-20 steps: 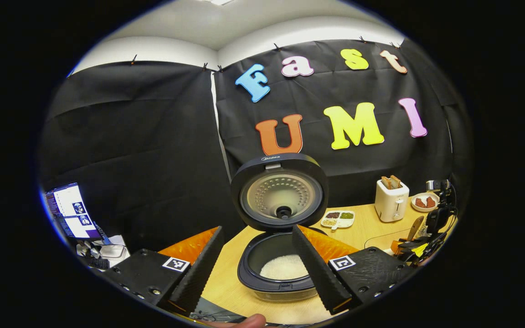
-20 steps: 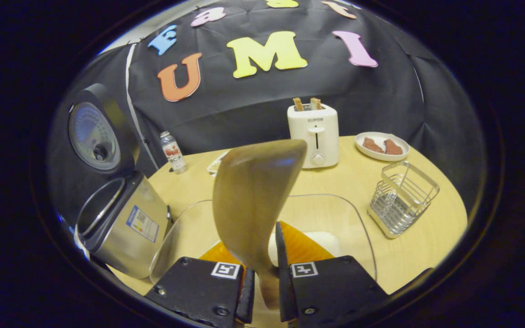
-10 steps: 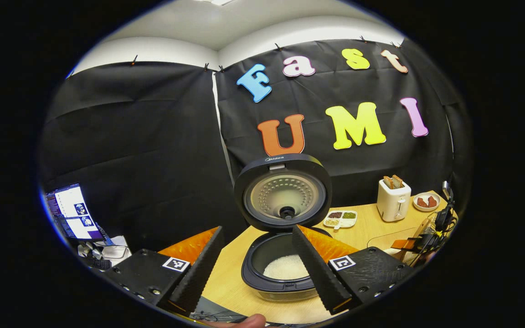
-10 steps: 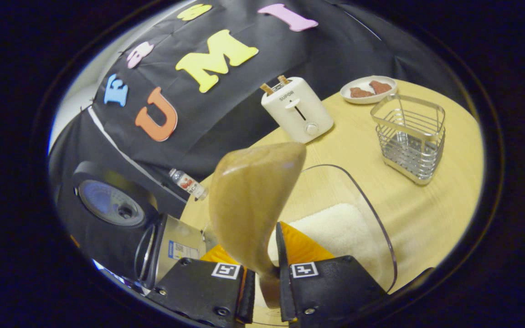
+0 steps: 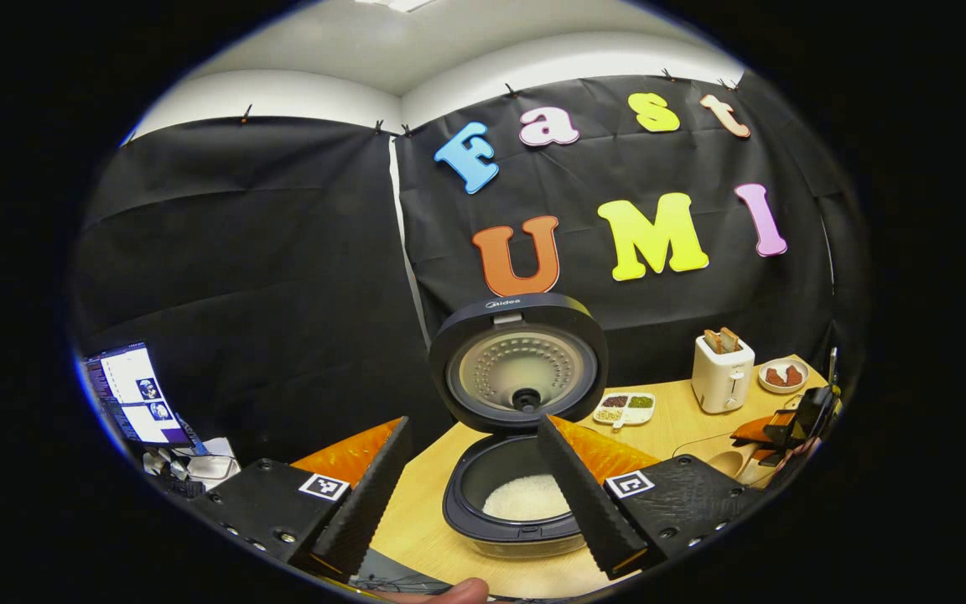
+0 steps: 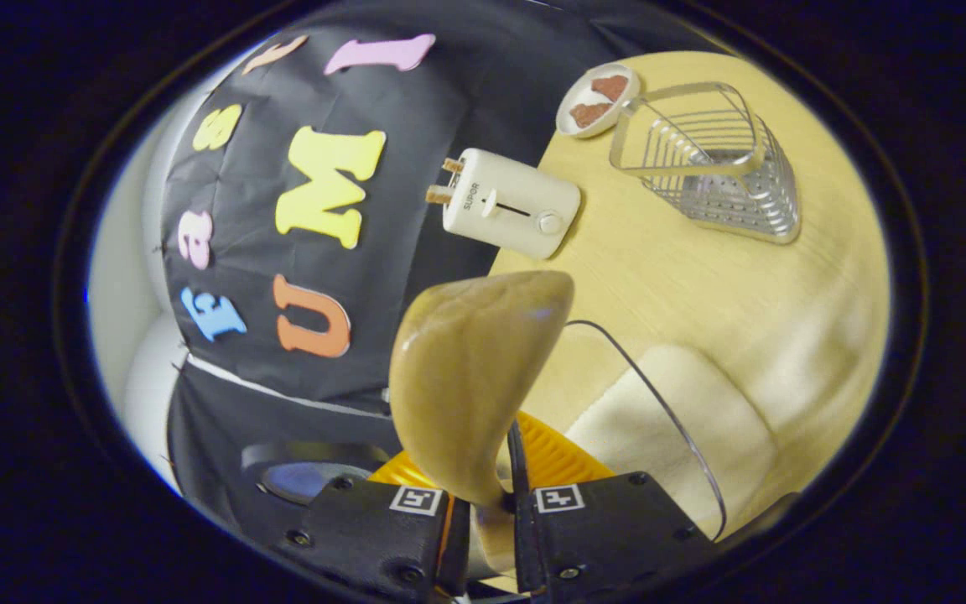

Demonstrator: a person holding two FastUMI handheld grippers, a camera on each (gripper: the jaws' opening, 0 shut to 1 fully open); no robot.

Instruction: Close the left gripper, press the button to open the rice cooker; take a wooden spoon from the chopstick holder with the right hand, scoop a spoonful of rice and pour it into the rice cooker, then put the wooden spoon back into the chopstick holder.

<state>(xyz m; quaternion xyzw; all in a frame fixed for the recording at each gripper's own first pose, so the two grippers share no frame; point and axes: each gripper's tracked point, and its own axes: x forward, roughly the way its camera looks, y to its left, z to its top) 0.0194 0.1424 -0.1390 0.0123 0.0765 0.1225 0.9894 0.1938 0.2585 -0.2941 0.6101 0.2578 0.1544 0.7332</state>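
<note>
Right tongs clamped on the wooden spoon, rolled sideways over the clear rice container to dig in. Left tongs hang apart near the open rice cooker, lid up ready.

Toaster stands right of the rice cooker, plate beyond.

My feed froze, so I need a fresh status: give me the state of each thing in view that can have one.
Rice cooker: lid up, rice inside.
Wooden spoon: clamped in the right claw, bowl tilted over the clear rice container.
Left claw: open, holding nothing.
Chopstick holder: empty.
Toaster: bread sticking out.
</note>
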